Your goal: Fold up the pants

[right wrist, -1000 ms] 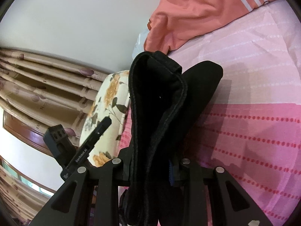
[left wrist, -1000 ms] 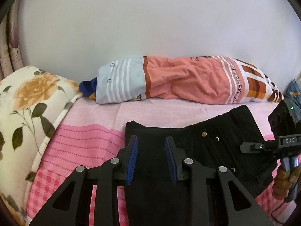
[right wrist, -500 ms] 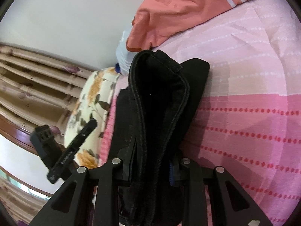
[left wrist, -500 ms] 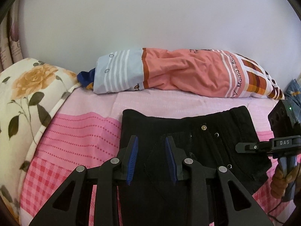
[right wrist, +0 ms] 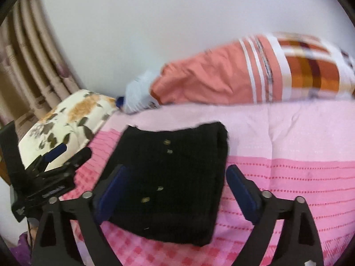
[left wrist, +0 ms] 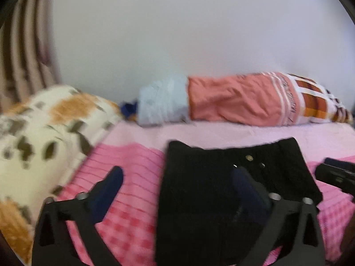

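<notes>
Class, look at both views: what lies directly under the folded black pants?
The black pants lie on the pink bedspread, which shows around them. What the pants cover cannot be seen. Both grippers, left and right, are open.

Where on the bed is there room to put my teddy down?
Bare pink bedsheet lies right of the folded black pants, and a pale strip runs between them and the long orange pillow. It is crowded on the left, where the floral pillow and the left gripper sit close.
</notes>
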{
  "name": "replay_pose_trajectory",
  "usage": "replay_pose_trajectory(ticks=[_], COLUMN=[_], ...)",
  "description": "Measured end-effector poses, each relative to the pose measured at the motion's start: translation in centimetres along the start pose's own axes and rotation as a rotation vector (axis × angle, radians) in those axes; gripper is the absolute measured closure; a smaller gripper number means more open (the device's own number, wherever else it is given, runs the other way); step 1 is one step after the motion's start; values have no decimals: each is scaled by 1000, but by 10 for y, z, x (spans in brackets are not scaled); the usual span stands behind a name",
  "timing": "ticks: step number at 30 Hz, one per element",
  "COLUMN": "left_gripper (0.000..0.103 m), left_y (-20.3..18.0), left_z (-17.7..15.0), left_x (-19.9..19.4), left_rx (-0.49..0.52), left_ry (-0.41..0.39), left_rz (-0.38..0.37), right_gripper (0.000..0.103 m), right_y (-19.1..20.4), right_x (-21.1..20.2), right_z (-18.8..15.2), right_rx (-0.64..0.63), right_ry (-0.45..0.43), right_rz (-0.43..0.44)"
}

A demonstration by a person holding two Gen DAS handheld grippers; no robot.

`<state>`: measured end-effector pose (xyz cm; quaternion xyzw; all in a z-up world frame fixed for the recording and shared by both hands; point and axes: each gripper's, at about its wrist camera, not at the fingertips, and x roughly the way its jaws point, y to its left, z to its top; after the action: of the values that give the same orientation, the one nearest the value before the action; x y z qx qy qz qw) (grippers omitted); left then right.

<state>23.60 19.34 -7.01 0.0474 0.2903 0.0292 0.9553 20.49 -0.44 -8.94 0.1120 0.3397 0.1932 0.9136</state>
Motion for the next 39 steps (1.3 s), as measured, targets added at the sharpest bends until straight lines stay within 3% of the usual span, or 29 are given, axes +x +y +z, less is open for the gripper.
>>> replay_pose_trajectory(ticks=[11, 17, 21, 27, 34, 39], left_gripper=[2, 2, 1, 0, 0, 0], left_y=[13, 21, 24, 16, 4, 5], left_z=[2, 8, 11, 19, 26, 24], left_x=[-63, -94, -114, -153, -217, -243], left_rx=[-102, -150, -164, -101, -66, -180], left_ry=[-83, -84, -93, -119, -297, -385], left_rz=[-43, -73, -36, 38, 55, 97], right_gripper=[4, 1, 1, 1, 1, 1], right_y=[46, 57, 64, 73, 76, 74], right_x=[-51, -83, -101, -127, -159, -171], right_z=[-16, -17, -19, -20, -20, -21], right_rx=[-22, -3, -6, -15, -12, 0], right_ry=[-92, -163, -185, -207, -259, -265], right_rz=[-94, -130, -125, -107, -95, -98])
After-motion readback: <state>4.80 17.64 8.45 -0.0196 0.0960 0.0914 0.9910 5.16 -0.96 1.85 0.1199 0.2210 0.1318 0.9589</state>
